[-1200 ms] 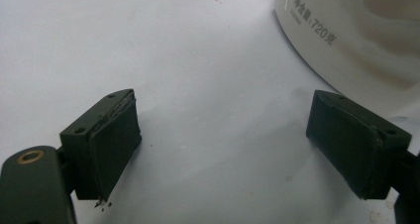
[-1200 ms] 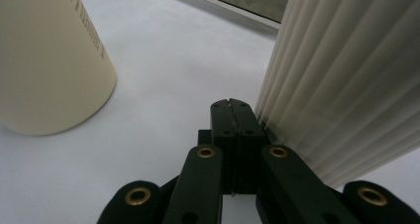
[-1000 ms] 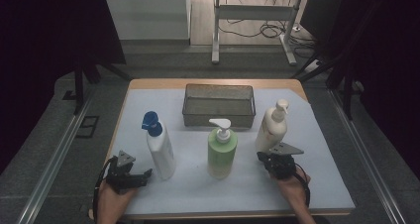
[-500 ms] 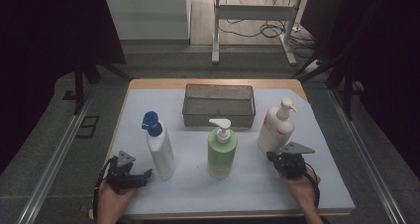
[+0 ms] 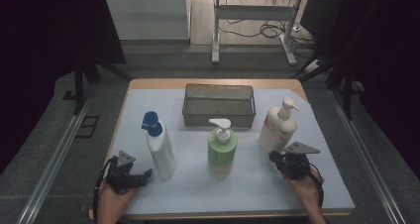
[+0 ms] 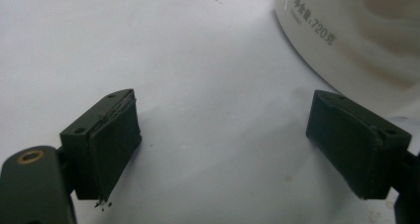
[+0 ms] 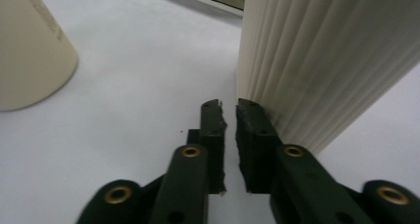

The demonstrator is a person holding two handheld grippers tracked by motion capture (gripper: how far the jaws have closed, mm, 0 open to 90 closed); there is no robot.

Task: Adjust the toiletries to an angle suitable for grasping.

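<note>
Three pump bottles stand in a row on the white mat: a white one with a blue pump [image 5: 159,149], a green one [image 5: 222,152] and a cream one [image 5: 276,129]. My left gripper [image 5: 142,176] rests on the mat just left of the white bottle [image 6: 356,35], open wide with nothing between its fingers [image 6: 116,135]. My right gripper [image 5: 275,157] sits at the front foot of the cream bottle, whose ribbed wall [image 7: 322,50] rises right beside it. Its jaws [image 7: 228,107] have just been opening and stand a narrow gap apart, holding nothing.
A dark mesh basket [image 5: 219,116] stands at the back middle of the table. Another bottle's rounded base [image 7: 29,50] is off to the left in the right gripper view. The mat's front edge [image 5: 233,215] is close behind both hands.
My right hand has slid a little to the right along the front of the cream bottle, uncovering more of it. The left hand has stayed where it was.
</note>
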